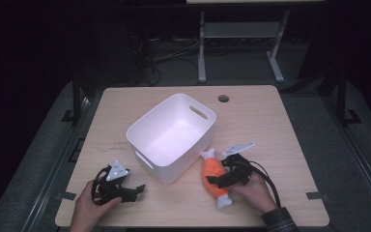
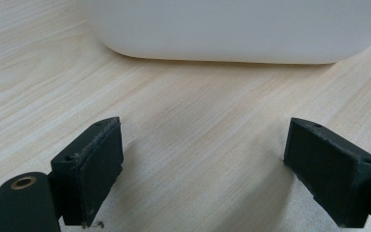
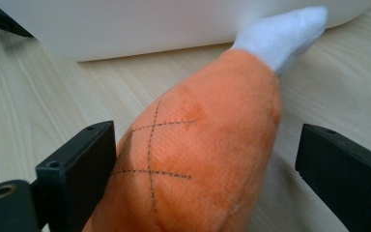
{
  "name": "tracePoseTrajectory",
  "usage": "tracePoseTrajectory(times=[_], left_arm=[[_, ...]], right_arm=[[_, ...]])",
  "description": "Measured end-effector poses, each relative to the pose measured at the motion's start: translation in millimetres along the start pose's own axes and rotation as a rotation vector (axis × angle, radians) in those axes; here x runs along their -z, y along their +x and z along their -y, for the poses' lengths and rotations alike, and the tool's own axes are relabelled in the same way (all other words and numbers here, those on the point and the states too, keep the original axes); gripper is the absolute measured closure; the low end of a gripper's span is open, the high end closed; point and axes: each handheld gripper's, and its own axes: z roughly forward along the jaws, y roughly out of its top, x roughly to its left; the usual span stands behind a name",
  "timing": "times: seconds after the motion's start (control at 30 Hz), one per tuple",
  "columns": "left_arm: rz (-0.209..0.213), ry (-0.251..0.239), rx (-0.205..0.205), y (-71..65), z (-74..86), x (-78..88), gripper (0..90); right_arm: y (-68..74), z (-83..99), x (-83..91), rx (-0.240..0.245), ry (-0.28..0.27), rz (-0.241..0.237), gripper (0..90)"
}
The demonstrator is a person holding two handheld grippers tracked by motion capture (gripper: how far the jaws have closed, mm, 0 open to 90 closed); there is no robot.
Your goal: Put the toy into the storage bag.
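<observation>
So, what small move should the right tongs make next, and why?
Probably close the right tongs on the orange plush toy. Its body already lies between the open jaws, one touching it, the other apart, and the white bin stands beside it.

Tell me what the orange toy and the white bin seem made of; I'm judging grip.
Orange toy: soft plush fabric, judging by its fuzzy nap and stitched cross lines, with white cloth ends. White bin: probably moulded plastic, smooth and matte, with rounded corners and cut-out handles.
</observation>
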Motion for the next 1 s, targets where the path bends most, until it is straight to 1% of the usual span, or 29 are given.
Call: tracePoseTrajectory(times=[0.1, 0.17, 0.2, 0.23, 0.27, 0.4, 0.53, 0.63, 0.77, 1.0], left_arm=[[0.000, 0.000, 0.000, 0.0, 0.0, 0.0, 12.9], [0.000, 0.000, 0.000, 0.0, 0.0, 0.0, 12.9], [0.000, 0.000, 0.000, 0.0, 0.0, 0.0, 12.9], [0.000, 0.000, 0.000, 0.0, 0.0, 0.0, 12.9], [0.000, 0.000, 0.000, 0.0, 0.0, 0.0, 12.9], [0.000, 0.000, 0.000, 0.0, 0.0, 0.0, 12.9], [0.000, 0.000, 0.000, 0.0, 0.0, 0.0, 12.9], [0.000, 0.000, 0.000, 0.0, 0.0, 0.0, 12.9], [0.000, 0.000, 0.000, 0.0, 0.0, 0.0, 12.9], [0.000, 0.000, 0.000, 0.1, 0.0, 0.0, 12.9]], right_arm=[[0.8, 1.5, -2.0, 0.000, -0.002, -0.028, 13.6], [3.4, 2.4, -2.9, 0.008, -0.008, -0.026, 15.2], [3.6, 2.7, -3.2, 0.010, -0.010, -0.028, 17.3], [3.7, 3.3, -3.2, 0.012, -0.011, -0.041, 20.7], [4.4, 3.7, -3.2, 0.011, -0.013, -0.045, 21.6], [6.2, 3.5, -2.1, 0.028, -0.007, -0.049, 31.3], [6.4, 2.9, -0.1, 0.040, -0.004, -0.067, 39.2], [7.1, 2.4, 2.2, 0.047, -0.009, -0.069, 41.2], [6.8, 2.3, 6.5, 0.063, -0.018, -0.056, 41.4], [0.9, 4.0, 20.9, 0.070, -0.041, -0.045, 41.4]])
